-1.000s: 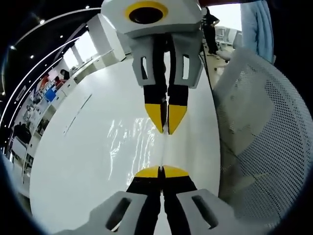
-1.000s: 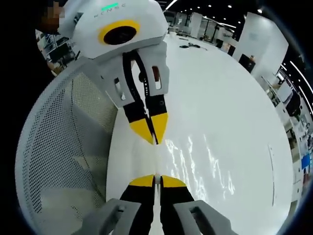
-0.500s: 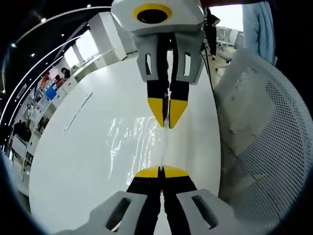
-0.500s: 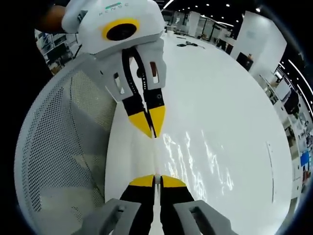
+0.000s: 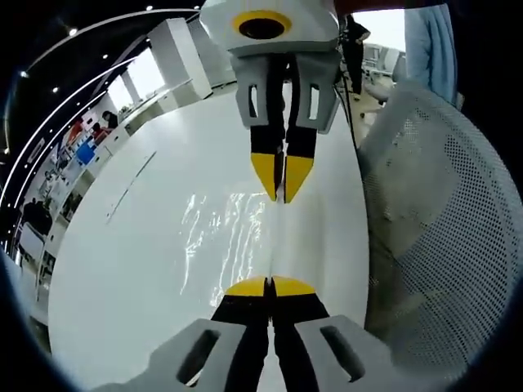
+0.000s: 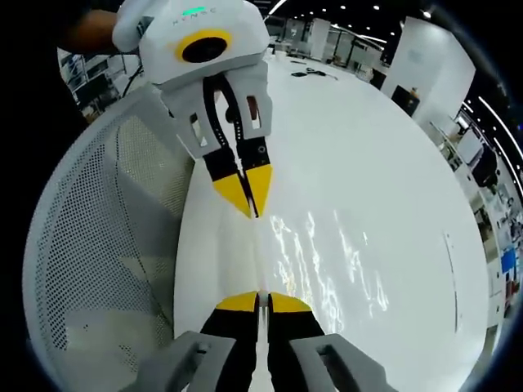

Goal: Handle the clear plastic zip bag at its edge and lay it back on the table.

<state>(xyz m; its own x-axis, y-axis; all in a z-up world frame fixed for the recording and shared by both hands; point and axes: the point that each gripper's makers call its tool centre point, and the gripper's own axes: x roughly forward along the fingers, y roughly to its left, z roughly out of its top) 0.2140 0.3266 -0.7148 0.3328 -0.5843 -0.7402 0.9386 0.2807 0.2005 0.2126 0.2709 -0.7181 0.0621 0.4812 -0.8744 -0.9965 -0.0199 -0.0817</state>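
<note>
The white table (image 5: 131,269) spreads from nine to twelve o'clock, with a white mesh chair (image 5: 433,229) at three. The clear zip bag (image 5: 233,237) stretches taut above the table between both grippers. The left gripper (image 5: 270,285) is clamped on its near edge, the right gripper (image 5: 282,194) pinching the opposite edge at twelve.

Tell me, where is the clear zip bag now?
The clear zip bag is stretched over the white table, one edge pinched between the left gripper and right gripper, beside a mesh chair.
</note>
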